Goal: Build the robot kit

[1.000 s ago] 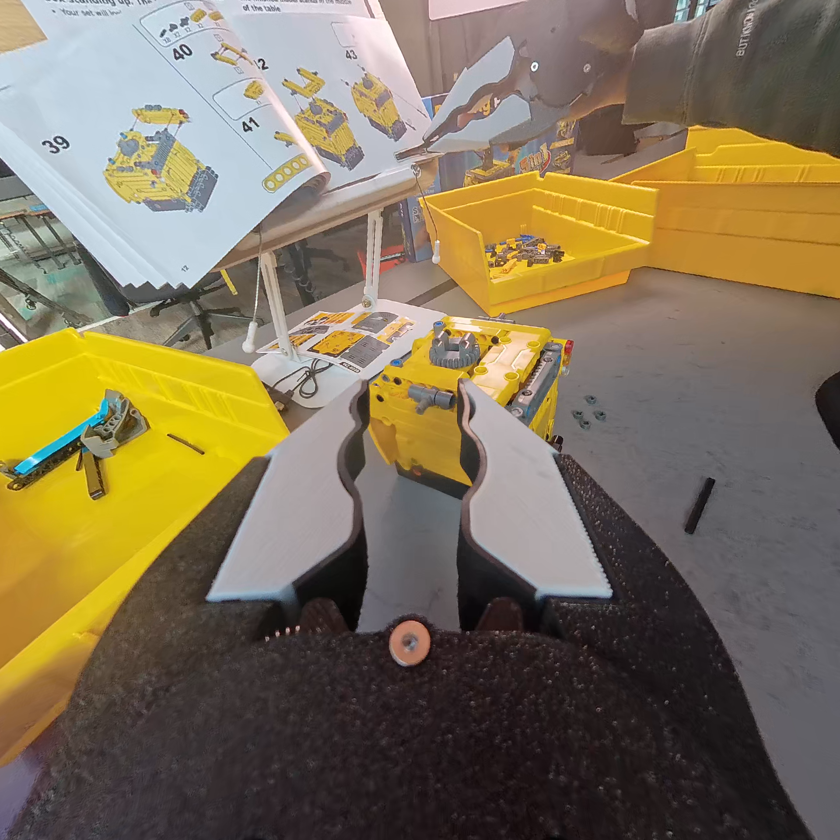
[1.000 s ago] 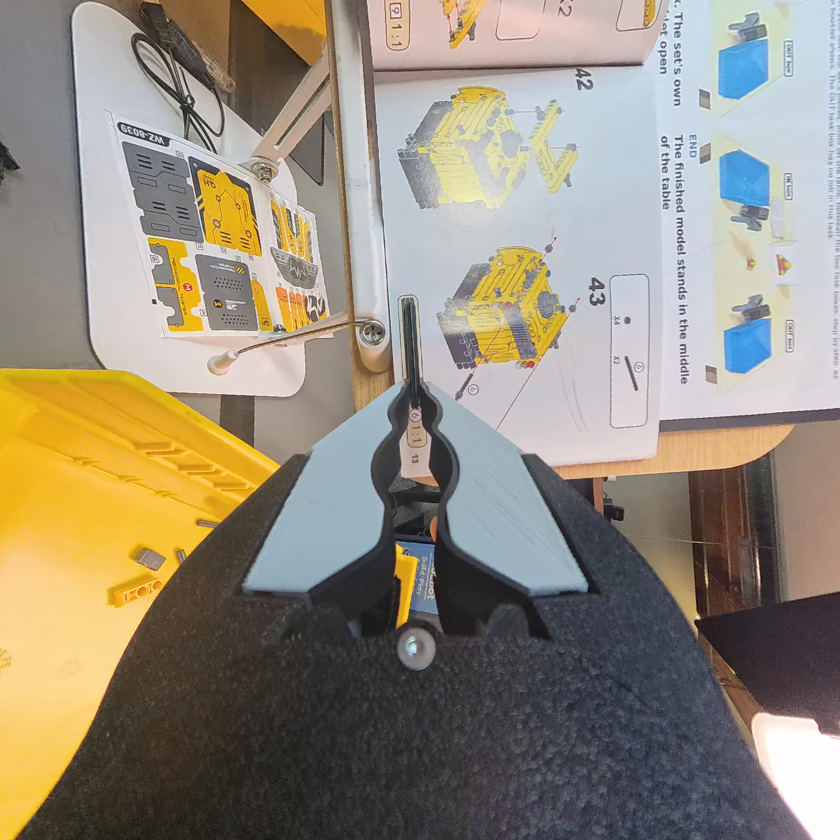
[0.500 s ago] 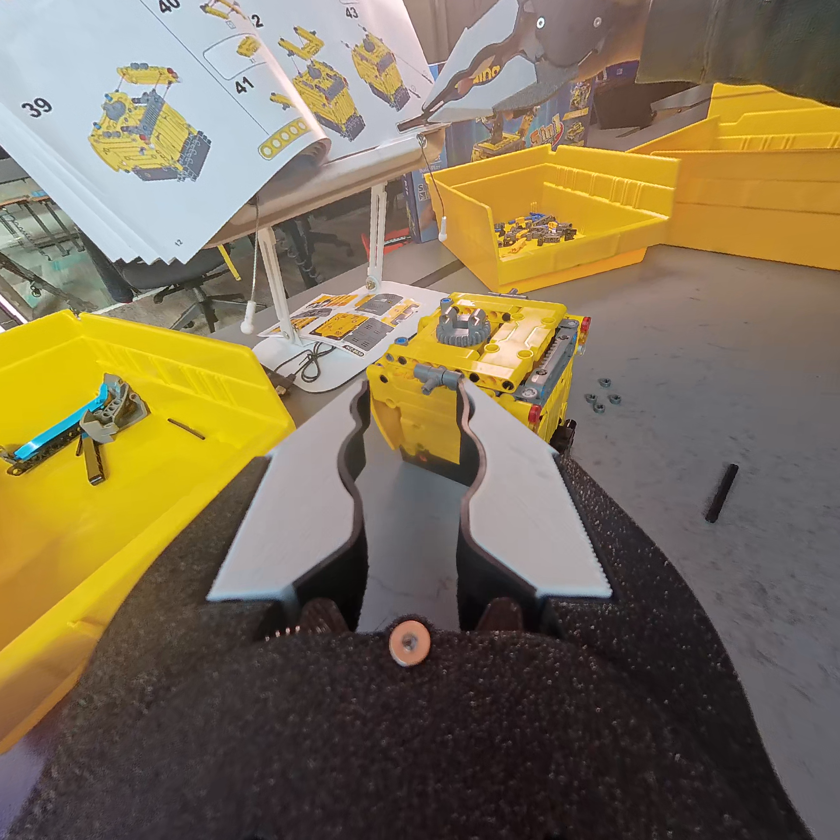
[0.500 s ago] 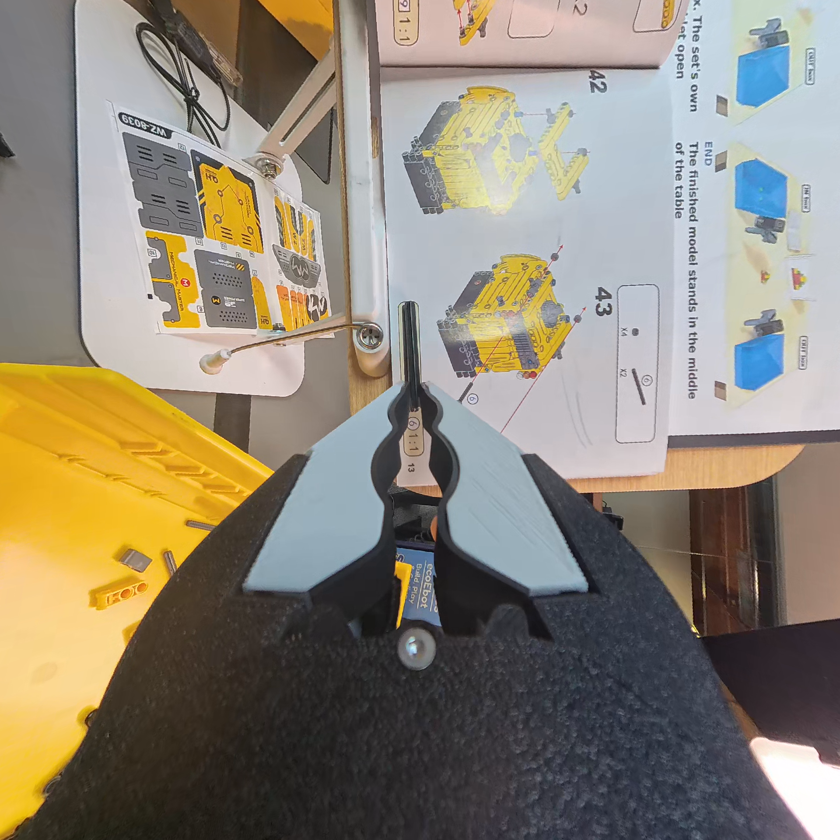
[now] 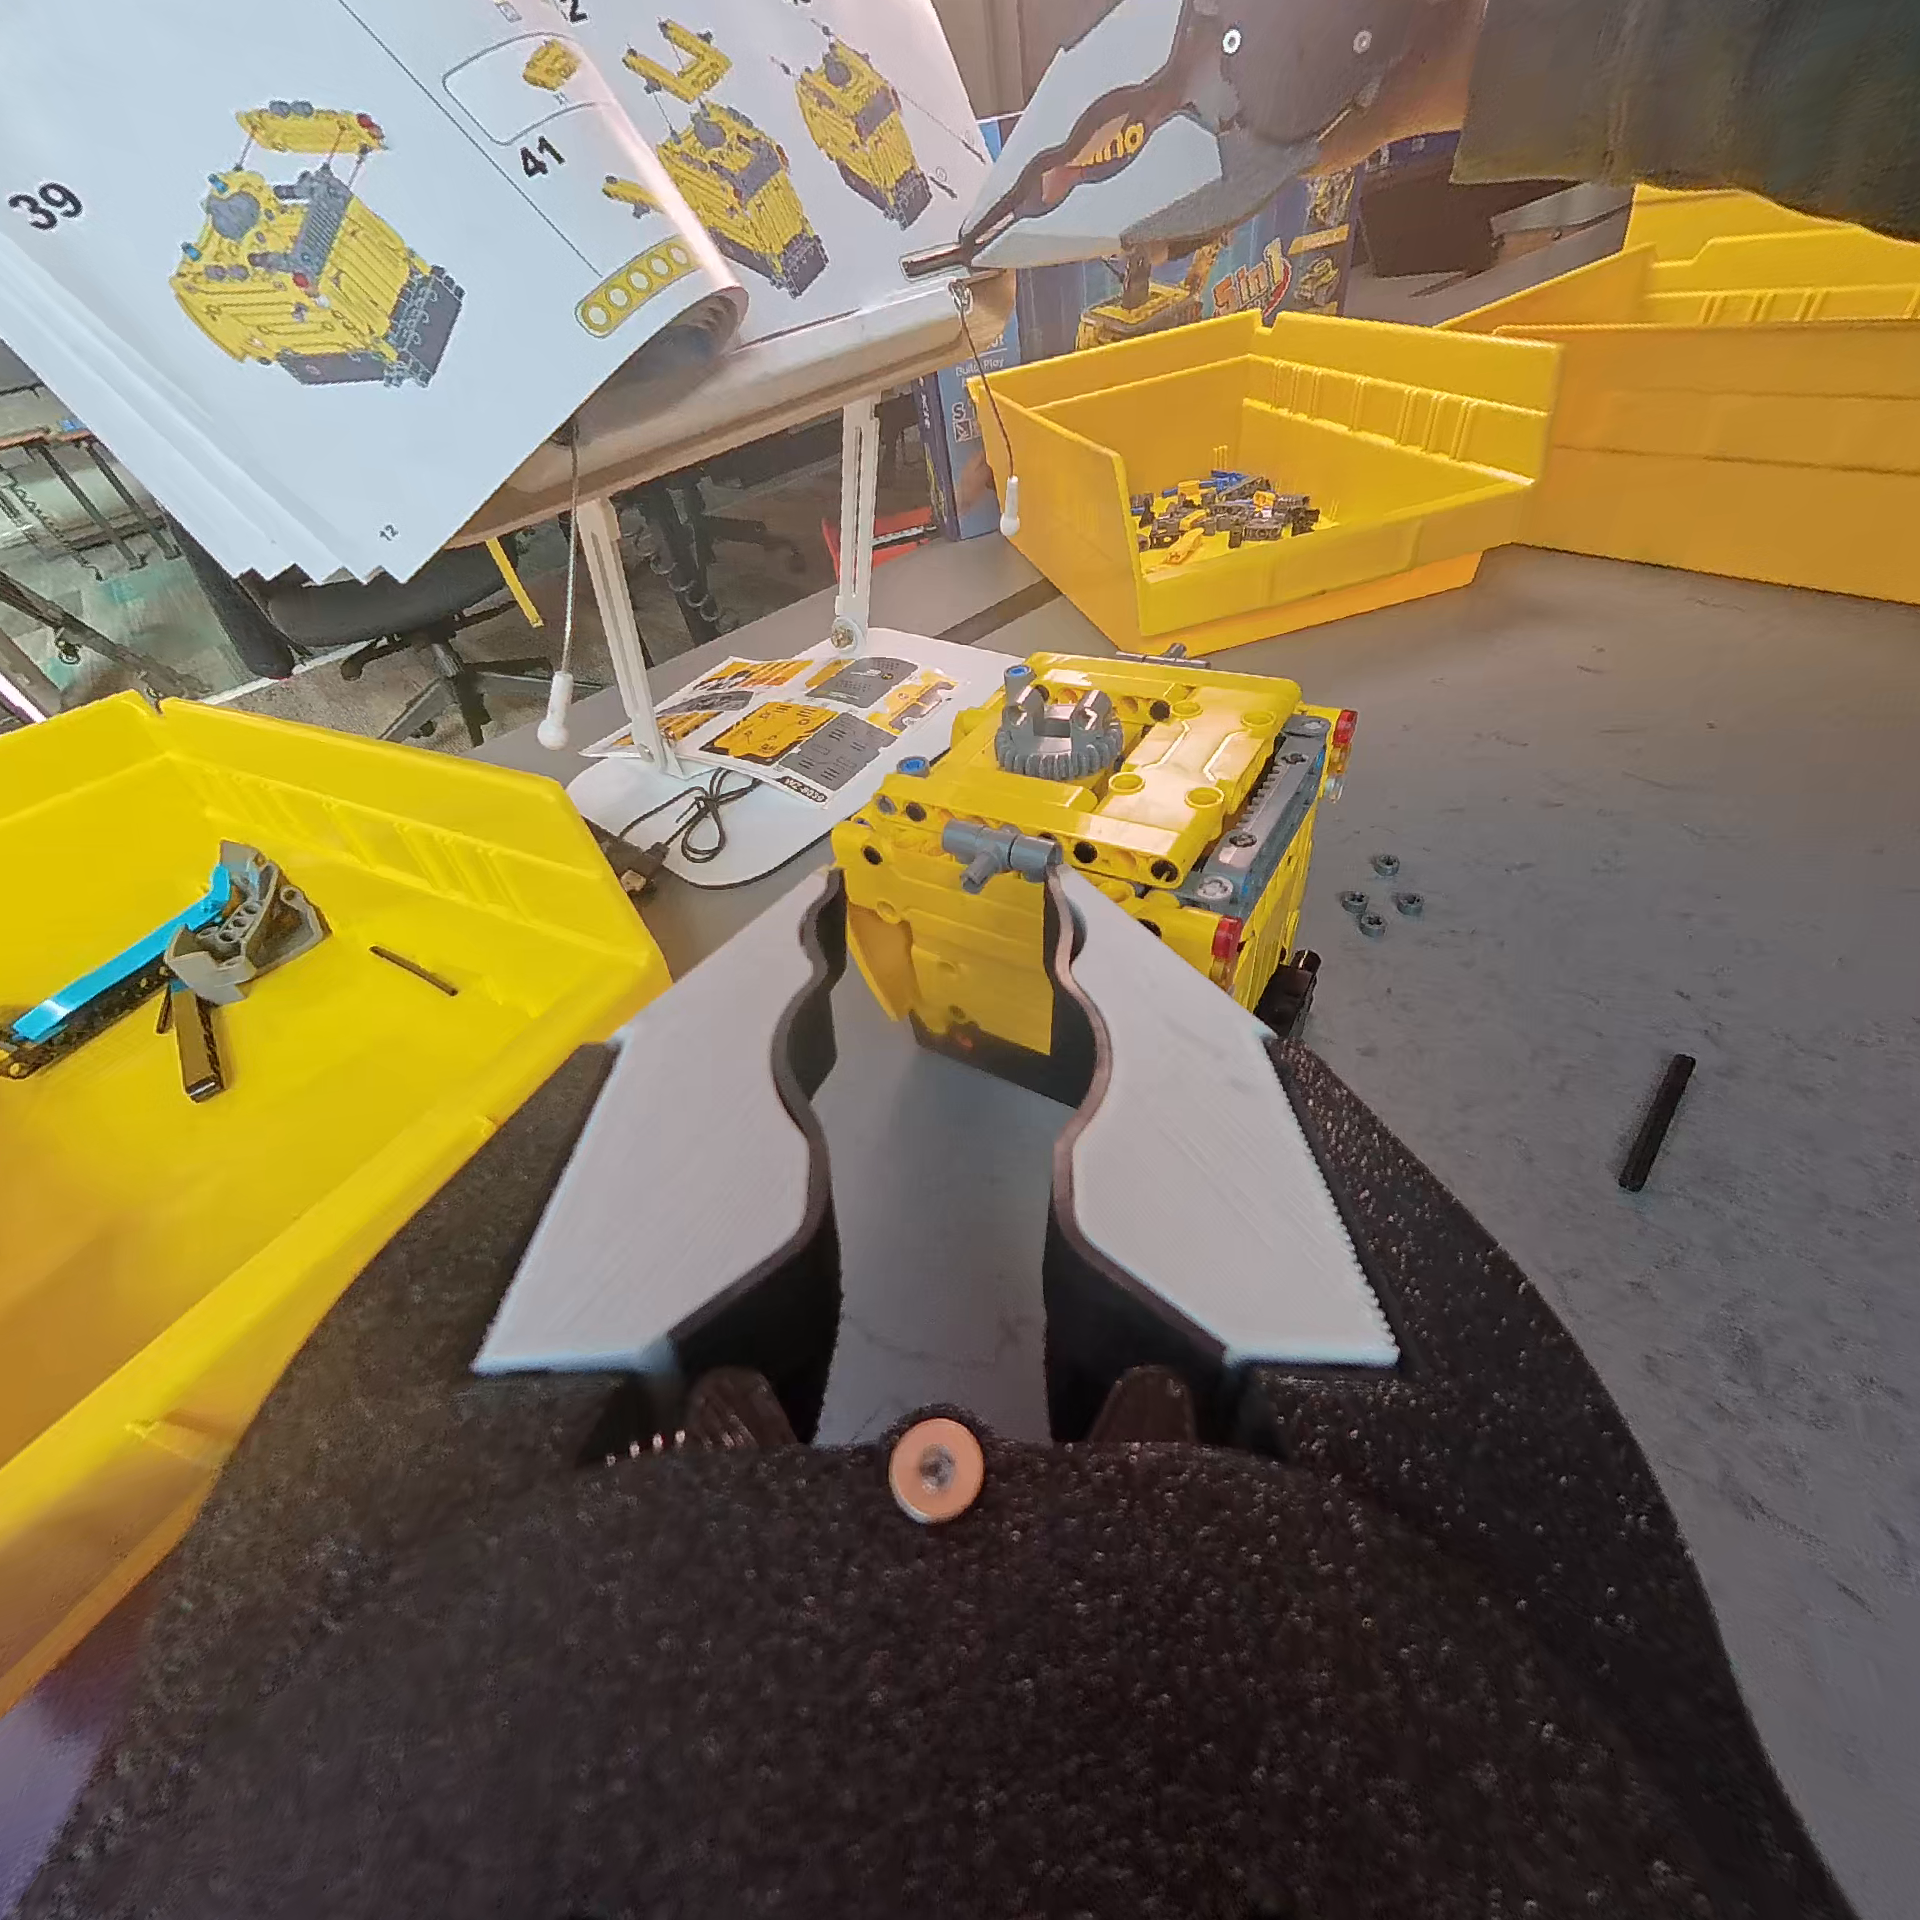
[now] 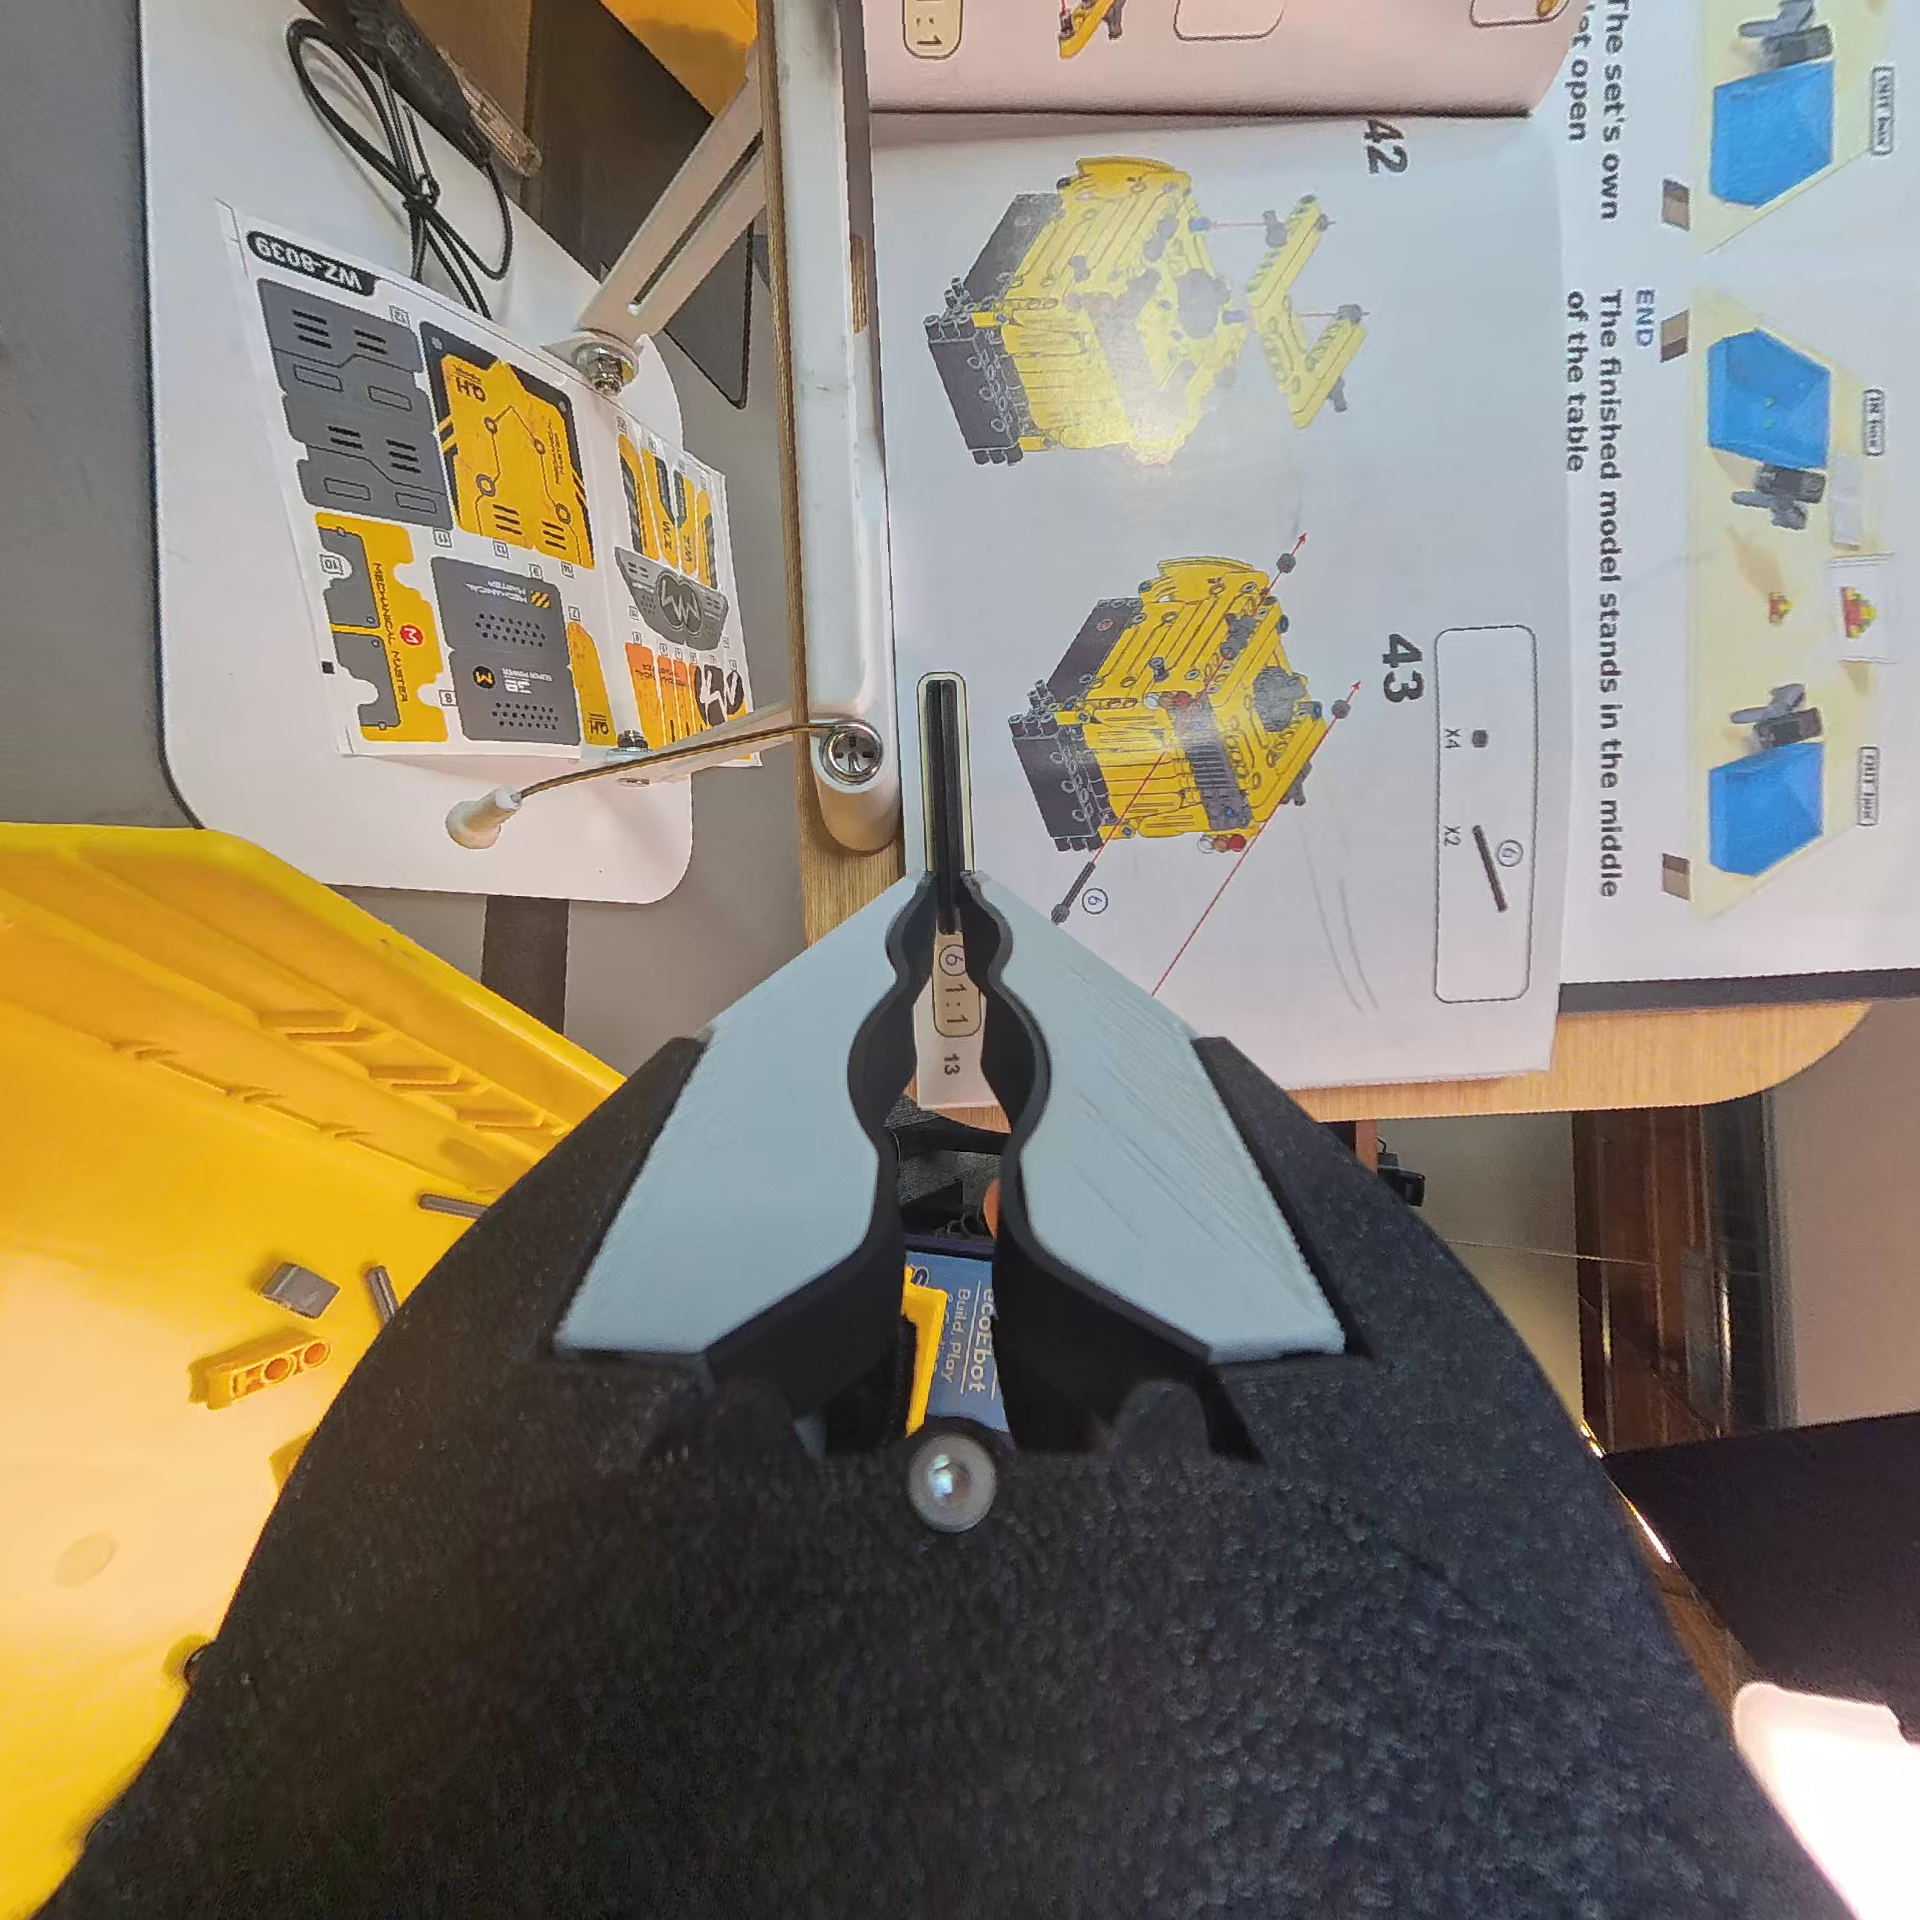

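A yellow block vehicle model (image 5: 1143,769) with a grey gear on top stands on the grey table. My left gripper (image 5: 940,904) has its fingertips on both sides of the model's near end and is closed on it. My right gripper (image 6: 943,883) is shut on a thin black axle (image 6: 943,769) and holds it flat against an axle outline printed on the open instruction booklet (image 6: 1195,499). In the left wrist view the right gripper (image 5: 977,244) shows at the top, at the booklet's (image 5: 312,364) edge.
A yellow bin (image 5: 364,831) on the left holds a blue and grey part (image 5: 208,935). A farther yellow bin (image 5: 1351,416) holds small parts. A loose black axle (image 5: 1652,1122) and small grey rings (image 5: 1377,914) lie right of the model. A sticker sheet (image 6: 468,540) lies on the booklet stand's white base.
The left wrist view has tilted slightly, so the model sits a little higher between the fingers. The jaw gap is unchanged. The right gripper and axle have hardly moved on the page.
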Motion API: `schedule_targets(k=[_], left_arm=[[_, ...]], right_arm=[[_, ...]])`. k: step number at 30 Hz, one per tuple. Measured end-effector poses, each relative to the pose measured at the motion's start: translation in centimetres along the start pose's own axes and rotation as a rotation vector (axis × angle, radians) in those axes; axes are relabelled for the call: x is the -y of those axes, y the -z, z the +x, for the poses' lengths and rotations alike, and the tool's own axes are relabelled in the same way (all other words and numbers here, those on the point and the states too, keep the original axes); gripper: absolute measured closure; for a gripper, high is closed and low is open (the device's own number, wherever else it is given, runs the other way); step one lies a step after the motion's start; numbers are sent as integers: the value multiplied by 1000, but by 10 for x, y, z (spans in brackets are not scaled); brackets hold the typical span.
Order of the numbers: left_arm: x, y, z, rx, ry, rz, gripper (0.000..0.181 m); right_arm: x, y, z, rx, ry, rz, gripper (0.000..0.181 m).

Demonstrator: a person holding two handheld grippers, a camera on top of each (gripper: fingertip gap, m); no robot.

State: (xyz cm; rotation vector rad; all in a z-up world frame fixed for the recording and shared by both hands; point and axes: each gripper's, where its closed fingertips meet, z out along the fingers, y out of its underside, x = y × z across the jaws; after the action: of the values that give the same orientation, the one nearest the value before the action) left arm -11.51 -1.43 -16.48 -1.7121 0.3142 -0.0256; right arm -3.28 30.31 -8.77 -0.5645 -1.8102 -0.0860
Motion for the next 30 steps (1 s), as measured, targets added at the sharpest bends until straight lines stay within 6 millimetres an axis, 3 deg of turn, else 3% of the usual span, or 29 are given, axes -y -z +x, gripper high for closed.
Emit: schedule_targets(k=[30], left_arm=[[0,0,0,3,2,2,144]], right_arm=[[0,-2,2,-5,-1,-4,177]])
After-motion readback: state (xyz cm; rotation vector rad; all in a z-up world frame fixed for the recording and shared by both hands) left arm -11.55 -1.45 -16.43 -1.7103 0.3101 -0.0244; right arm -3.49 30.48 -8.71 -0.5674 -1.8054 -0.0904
